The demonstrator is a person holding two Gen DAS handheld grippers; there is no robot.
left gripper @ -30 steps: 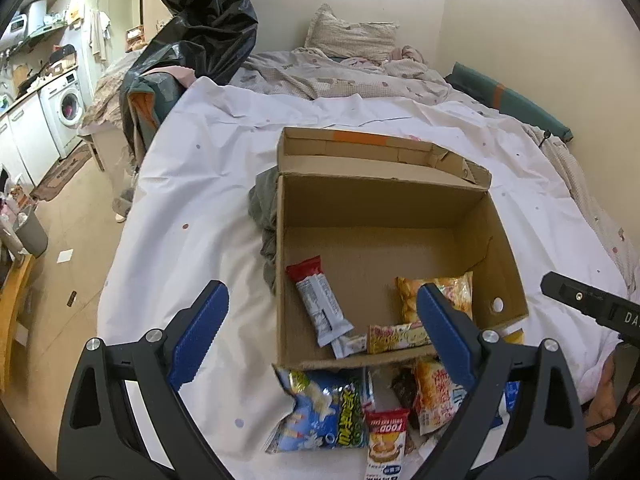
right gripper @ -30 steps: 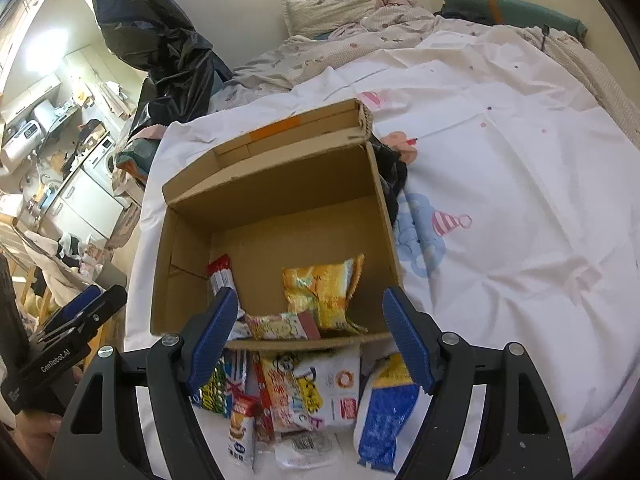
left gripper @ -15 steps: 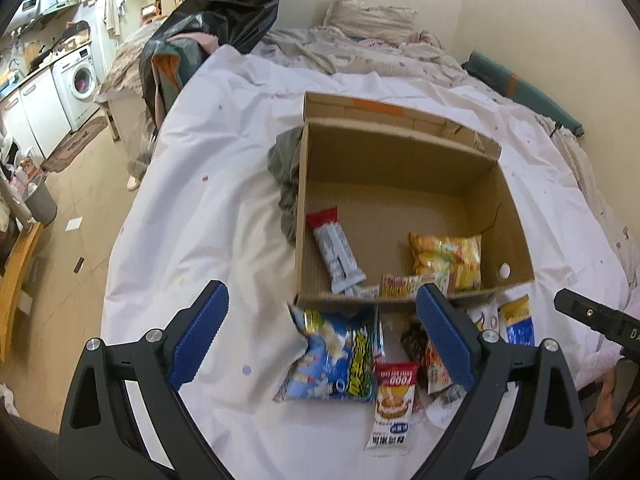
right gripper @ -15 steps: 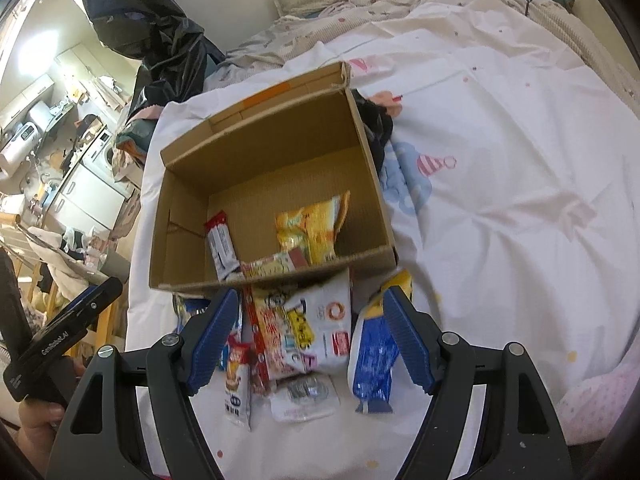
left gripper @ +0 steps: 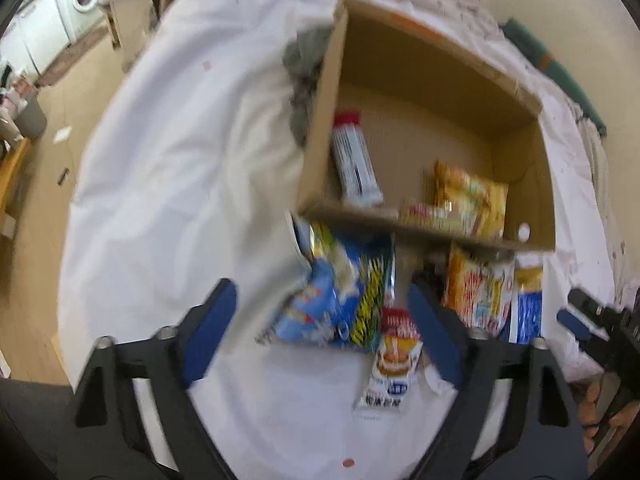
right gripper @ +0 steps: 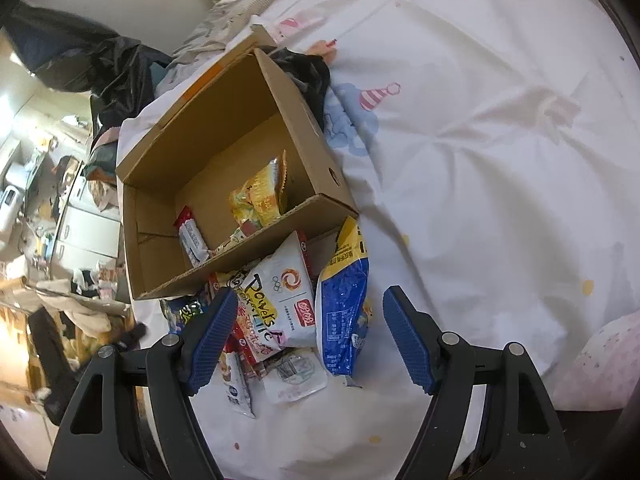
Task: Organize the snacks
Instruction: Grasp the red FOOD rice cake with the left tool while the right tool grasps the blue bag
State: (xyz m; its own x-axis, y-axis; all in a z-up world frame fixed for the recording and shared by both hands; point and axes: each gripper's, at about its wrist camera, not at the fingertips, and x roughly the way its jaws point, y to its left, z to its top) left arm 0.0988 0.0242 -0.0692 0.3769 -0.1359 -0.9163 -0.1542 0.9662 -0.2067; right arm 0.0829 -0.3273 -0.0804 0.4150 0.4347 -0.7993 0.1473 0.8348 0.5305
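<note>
Before the cardboard box (right gripper: pixel 224 184), a white "Powers Lite" packet (right gripper: pixel 280 300) lies between the spread, empty right tool (right gripper: pixel 306 344).

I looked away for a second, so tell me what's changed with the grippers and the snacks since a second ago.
Both grippers pulled back from the cardboard box toward the snack pile: the left gripper now frames the blue bag, the right gripper the white bag. Nothing was grabbed; both stay open, and no snack moved.

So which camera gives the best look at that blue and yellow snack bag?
The right wrist view: the blue and yellow bag lies sharp and whole beside the cardboard box. The left wrist view shows it blurred, partly hidden.
</note>
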